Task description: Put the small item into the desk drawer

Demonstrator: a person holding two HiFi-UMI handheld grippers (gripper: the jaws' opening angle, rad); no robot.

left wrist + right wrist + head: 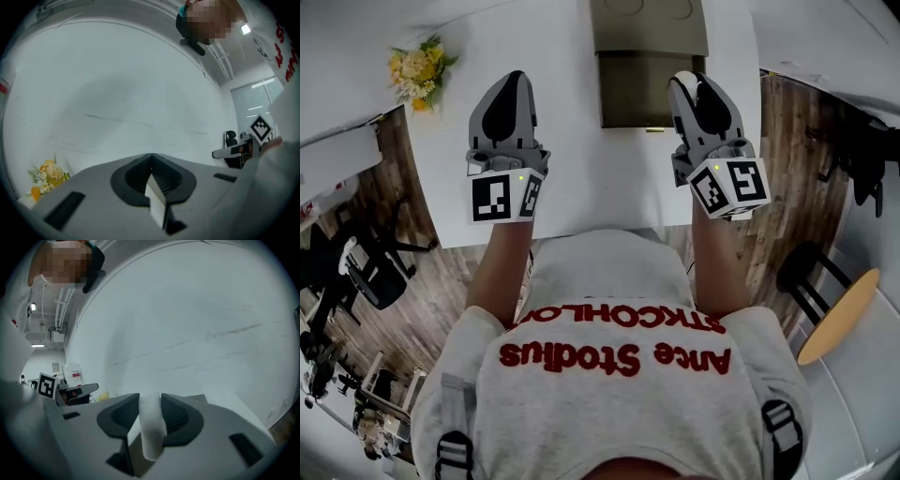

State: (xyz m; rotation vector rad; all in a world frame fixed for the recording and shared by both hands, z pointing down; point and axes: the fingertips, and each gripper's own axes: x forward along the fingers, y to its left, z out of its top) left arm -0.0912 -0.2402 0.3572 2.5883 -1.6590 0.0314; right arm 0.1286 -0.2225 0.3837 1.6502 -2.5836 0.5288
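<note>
Pinching the small white item (151,437), right gripper (150,404) jaws partly apart; left gripper (151,161) closed, empty.

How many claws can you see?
2. The left claw is over the white desk, shut; the right claw is beside the drawer, pinching a small white item.

White table (581,178), bunch of yellow flowers (417,73) at its far left corner, olive drawer unit (649,26) at the far middle, its drawer (636,89) pulled open
</note>
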